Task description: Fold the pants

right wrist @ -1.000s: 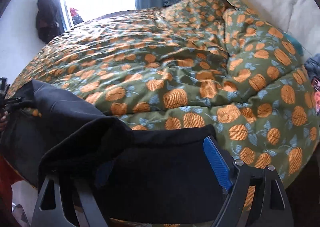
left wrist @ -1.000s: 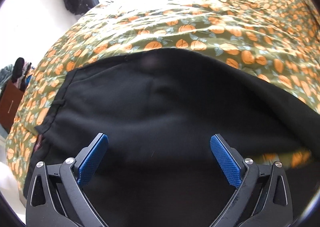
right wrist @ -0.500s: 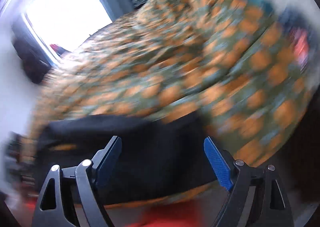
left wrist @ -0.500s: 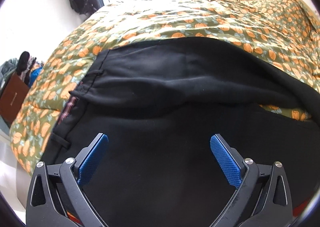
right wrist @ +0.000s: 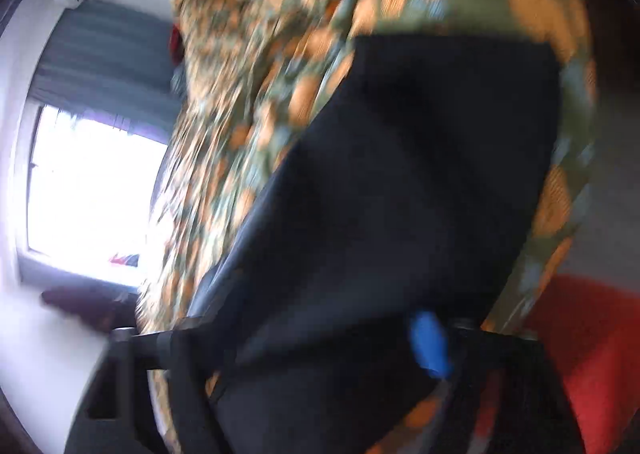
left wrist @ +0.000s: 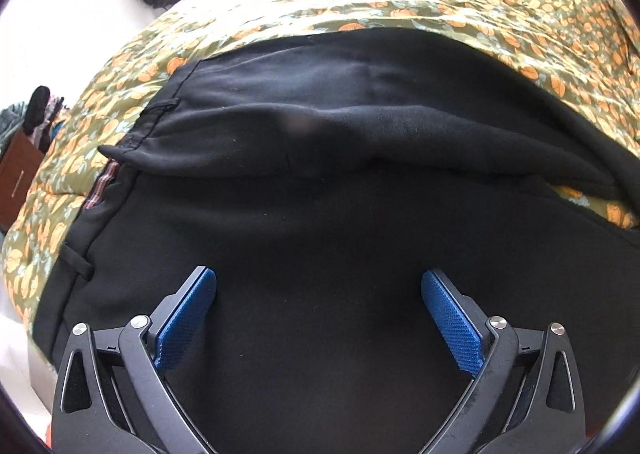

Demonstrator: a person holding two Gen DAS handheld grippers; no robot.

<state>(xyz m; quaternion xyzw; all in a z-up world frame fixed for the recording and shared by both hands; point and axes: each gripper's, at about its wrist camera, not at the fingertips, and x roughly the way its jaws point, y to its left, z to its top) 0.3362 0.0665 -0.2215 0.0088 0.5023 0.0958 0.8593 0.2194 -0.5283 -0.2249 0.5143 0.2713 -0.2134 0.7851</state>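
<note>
Lying half-doubled on the bed's orange-patterned quilt (left wrist: 400,9), the black pants (left wrist: 320,213) could slide askew if the right gripper (right wrist: 320,342), fingers closing over blurred cloth, catches only one layer, while the left gripper (left wrist: 319,314) hovers with fingers spread.

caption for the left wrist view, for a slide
Open left gripper poised over black pants spread on an orange-patterned green duvet.
</note>
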